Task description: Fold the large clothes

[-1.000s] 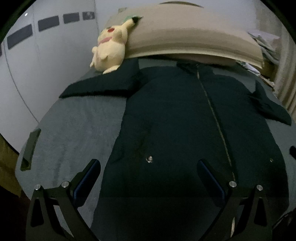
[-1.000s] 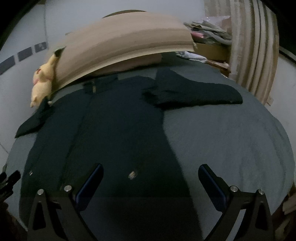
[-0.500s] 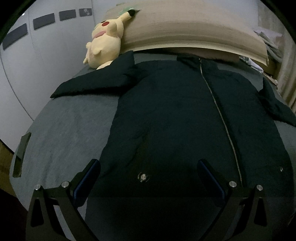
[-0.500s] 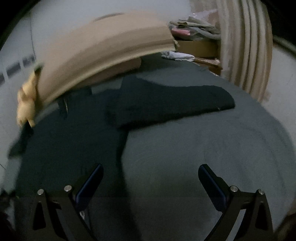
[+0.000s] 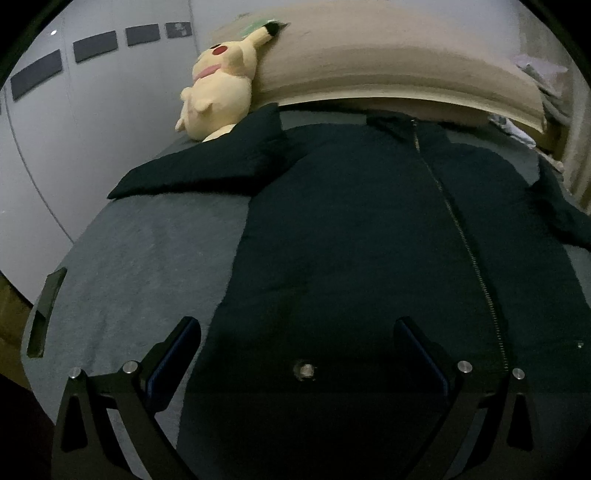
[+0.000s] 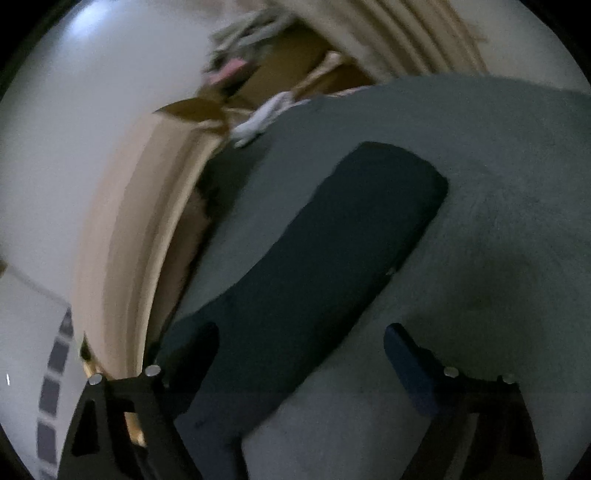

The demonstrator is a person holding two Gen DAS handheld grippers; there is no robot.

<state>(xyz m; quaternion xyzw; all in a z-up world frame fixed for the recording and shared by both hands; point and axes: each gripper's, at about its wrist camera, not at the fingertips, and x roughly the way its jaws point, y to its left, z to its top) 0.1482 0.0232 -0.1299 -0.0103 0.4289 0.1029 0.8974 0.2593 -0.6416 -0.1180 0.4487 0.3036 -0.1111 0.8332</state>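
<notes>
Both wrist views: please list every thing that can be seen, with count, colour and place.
Jacket: one, black, spread flat on the bed, zip closed, both sleeves out to the sides.
Right sleeve: one, black, flat on the bedcover before the right gripper.
Bedcover: one, grey, under the jacket.
Headboard: one, beige, behind the collar.
Plush toy: one, yellow, leaning on the headboard, beside the left sleeve.
Clothes pile: blurred, mixed colours, beyond the bed.
Curtain: one, beige, far corner.
Left gripper: one, black, open over the jacket hem.
Right gripper: one, black, closing, nothing gripped.
</notes>
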